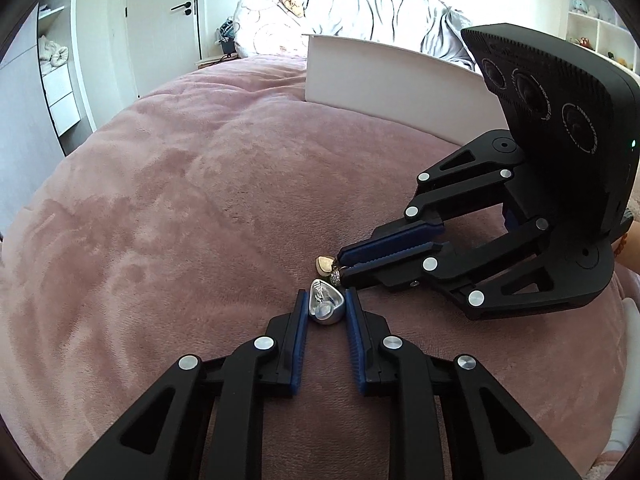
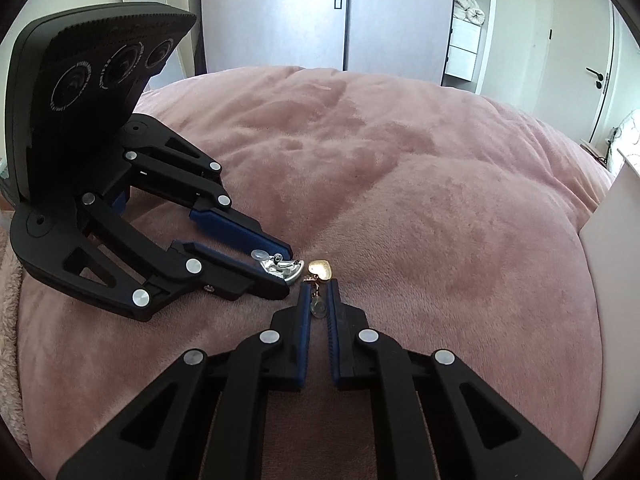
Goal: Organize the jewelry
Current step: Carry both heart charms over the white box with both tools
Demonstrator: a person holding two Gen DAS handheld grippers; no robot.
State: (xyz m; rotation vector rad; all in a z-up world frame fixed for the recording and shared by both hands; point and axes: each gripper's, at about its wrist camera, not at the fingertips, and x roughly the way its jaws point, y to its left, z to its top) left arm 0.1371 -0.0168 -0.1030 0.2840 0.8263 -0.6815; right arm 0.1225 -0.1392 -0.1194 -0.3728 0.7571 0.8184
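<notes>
A silver heart-shaped earring (image 1: 326, 306) sits between the fingers of my left gripper (image 1: 327, 300), which is shut on it just above the pink blanket; it also shows in the right wrist view (image 2: 282, 270). My right gripper (image 2: 319, 288) is shut on the clasp end of a gold heart-shaped earring (image 2: 320, 270), whose heart hangs past the fingertips. In the left wrist view the gold heart (image 1: 325, 265) lies just beyond the silver one, at the right gripper's (image 1: 342, 268) tips. The two gripper tips are almost touching.
A soft pink blanket (image 1: 180, 200) covers the bed under both grippers. A white panel (image 1: 380, 76) stands at the bed's far side, with a grey duvet (image 1: 360, 8) behind it. Grey wardrobe doors (image 2: 340, 16) and white shelves are farther off.
</notes>
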